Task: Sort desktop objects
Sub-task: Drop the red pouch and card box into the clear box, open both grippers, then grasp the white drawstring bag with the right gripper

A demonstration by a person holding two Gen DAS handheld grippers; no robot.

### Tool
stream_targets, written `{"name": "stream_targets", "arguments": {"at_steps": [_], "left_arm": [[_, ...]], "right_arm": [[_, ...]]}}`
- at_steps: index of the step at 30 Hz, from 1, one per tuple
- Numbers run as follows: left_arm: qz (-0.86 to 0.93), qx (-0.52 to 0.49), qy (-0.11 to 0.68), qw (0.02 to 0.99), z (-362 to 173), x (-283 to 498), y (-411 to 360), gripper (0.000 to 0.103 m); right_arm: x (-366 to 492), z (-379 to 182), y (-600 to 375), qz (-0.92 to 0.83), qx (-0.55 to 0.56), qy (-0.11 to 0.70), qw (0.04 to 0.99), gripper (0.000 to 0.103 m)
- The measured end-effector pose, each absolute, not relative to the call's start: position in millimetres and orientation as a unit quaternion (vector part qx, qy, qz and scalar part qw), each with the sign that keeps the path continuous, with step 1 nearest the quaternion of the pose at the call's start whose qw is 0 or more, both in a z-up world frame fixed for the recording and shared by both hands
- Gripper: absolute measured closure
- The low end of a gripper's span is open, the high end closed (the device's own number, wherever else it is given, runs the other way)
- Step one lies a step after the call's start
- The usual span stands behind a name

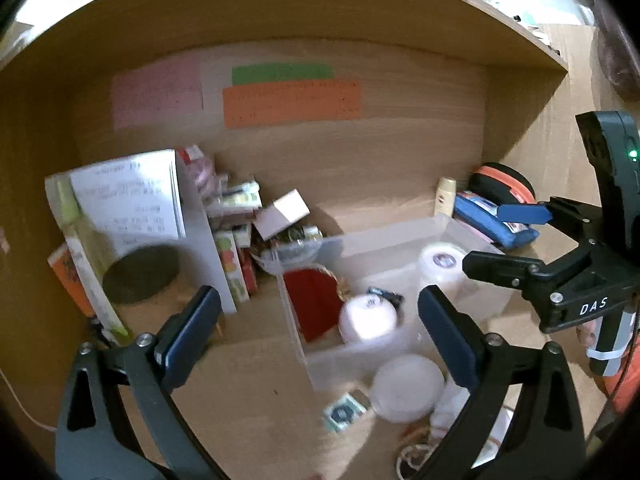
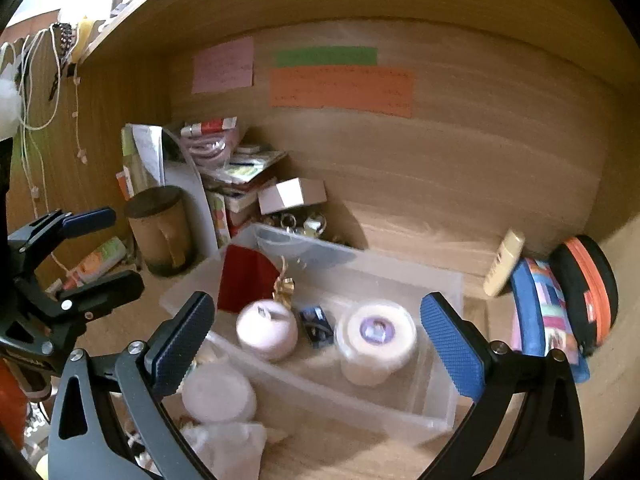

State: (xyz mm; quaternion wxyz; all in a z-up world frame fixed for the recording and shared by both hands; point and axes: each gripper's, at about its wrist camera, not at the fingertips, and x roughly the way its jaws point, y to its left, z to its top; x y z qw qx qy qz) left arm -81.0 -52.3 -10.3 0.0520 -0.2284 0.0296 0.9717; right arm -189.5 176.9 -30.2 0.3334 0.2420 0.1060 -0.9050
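Clear bin [image 2: 440,280] runs long axis left-back to right-front; both tools [image 1: 320,332] [image 2: 316,344] gape empty above it.

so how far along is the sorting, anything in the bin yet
Partly done. The clear bin already holds a pink round jar, a white lidded tub, a small dark packet and a red piece. Nothing is in hand: left gripper and right gripper are open. A white jar sits outside the bin.
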Motion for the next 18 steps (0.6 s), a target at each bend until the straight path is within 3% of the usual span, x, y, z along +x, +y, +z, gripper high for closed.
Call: {"name": "stream_targets", "arguments": {"at_steps": [18], "left_arm": [[0.951,-0.308,-0.012,0.024,-76,-66,-73,0.003]], "right_arm": [[-153,-105,188,-0.852,0.365,0.074,0.368,0.0]]}}
